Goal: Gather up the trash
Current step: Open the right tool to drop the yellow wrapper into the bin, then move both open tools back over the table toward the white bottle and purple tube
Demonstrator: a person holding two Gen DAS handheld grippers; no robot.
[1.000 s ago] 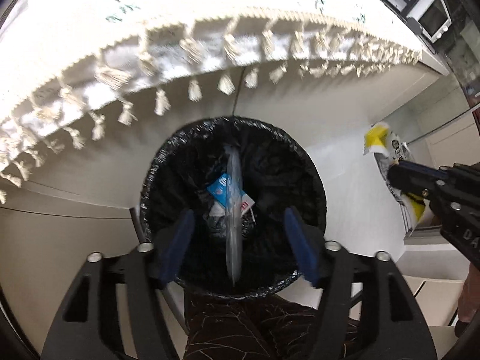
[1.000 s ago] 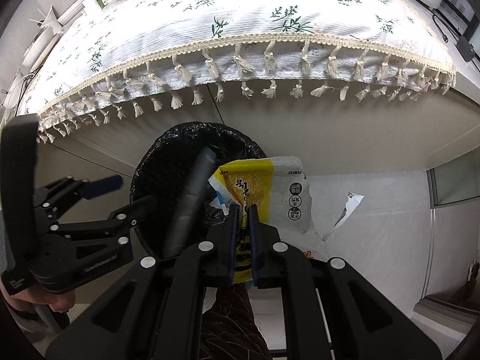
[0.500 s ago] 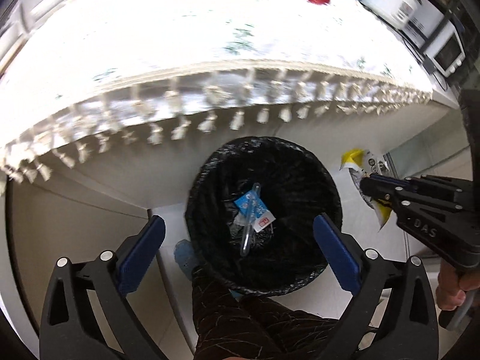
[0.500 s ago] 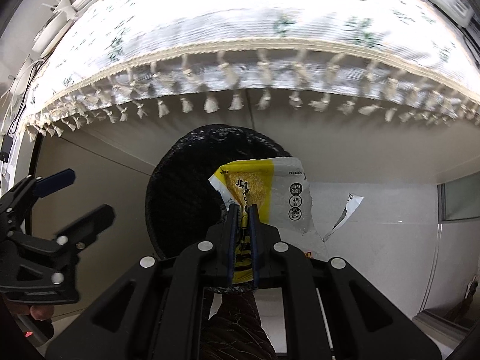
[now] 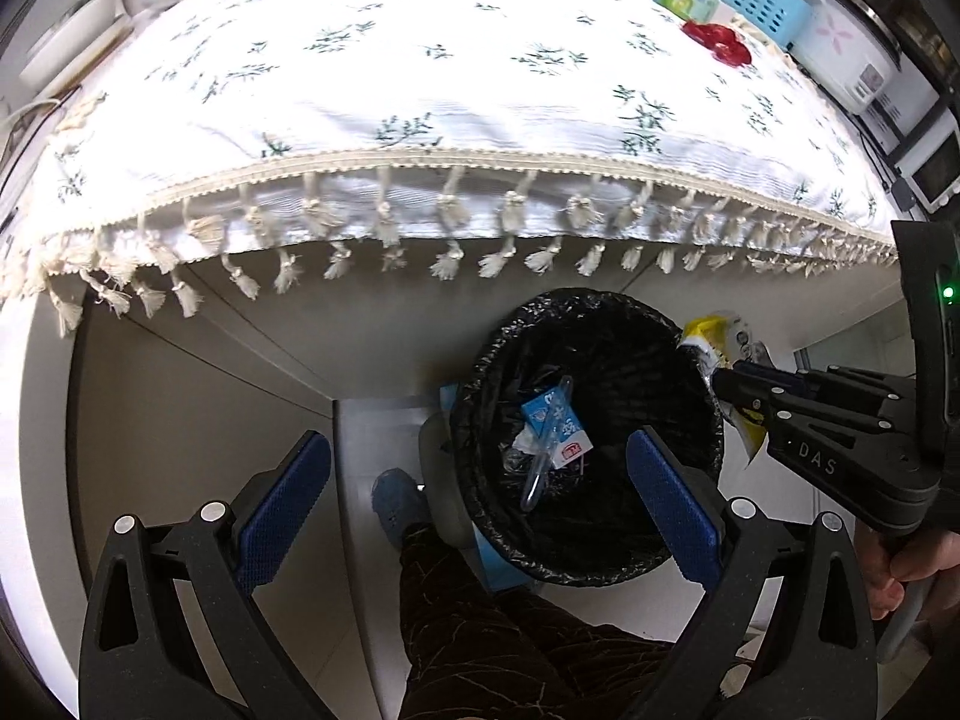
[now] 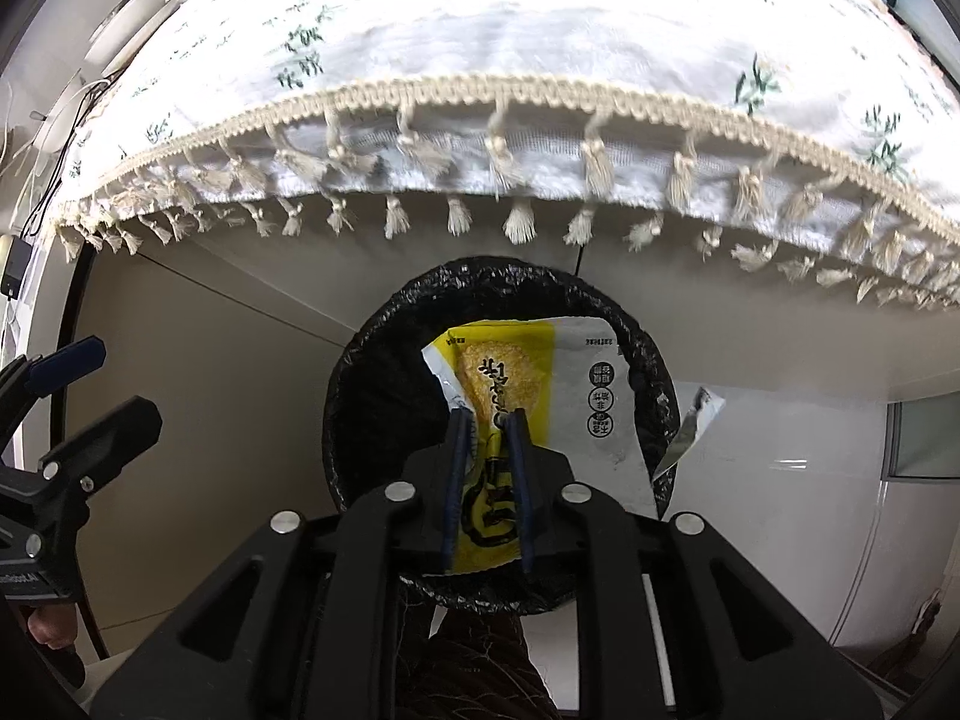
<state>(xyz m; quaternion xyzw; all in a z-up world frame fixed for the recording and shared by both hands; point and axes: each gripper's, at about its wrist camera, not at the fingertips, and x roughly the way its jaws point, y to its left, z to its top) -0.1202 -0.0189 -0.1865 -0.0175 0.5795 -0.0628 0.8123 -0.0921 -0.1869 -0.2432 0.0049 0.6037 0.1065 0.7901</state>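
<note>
Wrapper: the yellow and white snack wrapper hangs between the two pads of the right gripper, directly over the mouth of the bin; its upper part fans out ahead of the fingertips, and its yellow tail runs back between the fingers.
Right gripper: its jaws have just been opening and now stand a little apart, with the wrapper between them; the pads look clear of the foil on both sides, so it is loose rather than pinched. In the left wrist view it comes in from the right edge, its tip at the bin's right rim with the wrapper at its end.
Bin: a round bin lined with a black bag sits straight ahead of and below the right gripper, under the table edge. From the left gripper it lies ahead and to the right.
Bin contents: a blue and white carton and a clear plastic tube lie at the bottom.
Left gripper: its jaws are spread wide, nothing between them; its right pad overlaps the bin's near rim in the view, its left pad is over bare floor.
Tablecloth: a white cloth with green sprigs and a tasselled fringe hangs beyond both grippers, above the bin.
Second scrap: a torn white piece lies on the floor just right of the bin.
Person: a dark trouser leg and a blue shoe show beneath the left gripper.
</note>
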